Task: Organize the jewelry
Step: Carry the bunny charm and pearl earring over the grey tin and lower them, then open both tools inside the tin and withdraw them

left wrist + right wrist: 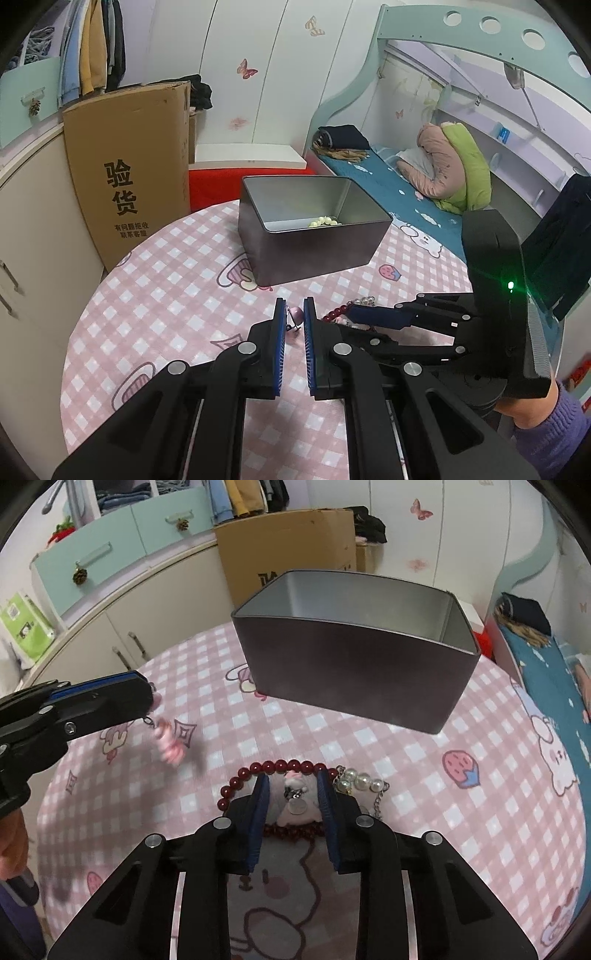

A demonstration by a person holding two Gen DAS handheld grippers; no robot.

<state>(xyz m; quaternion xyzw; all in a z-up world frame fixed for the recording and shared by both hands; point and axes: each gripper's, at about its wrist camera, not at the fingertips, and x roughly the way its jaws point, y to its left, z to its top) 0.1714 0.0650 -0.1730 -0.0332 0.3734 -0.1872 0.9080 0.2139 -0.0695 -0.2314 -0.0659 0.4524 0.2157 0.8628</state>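
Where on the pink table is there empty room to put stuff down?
Bare tablecloth lies left of the red bead bracelet, below the left gripper and its dangling pink charm. More lies right of the pearl bracelet. It's crowded between the metal tin and the right gripper.

Round table (pixel 461 812), pink-and-white check cloth w/ cartoon prints. On it: dark open metal tin (pixel 354 679) toward the far side; nearer, a dark red bead bracelet (pixel 280 766), a small pink charm w/ metal tag (pixel 295 797) inside the bracelet's loop, and a pearl-and-chain piece (pixel 364 784) just beside it, touching at the right.
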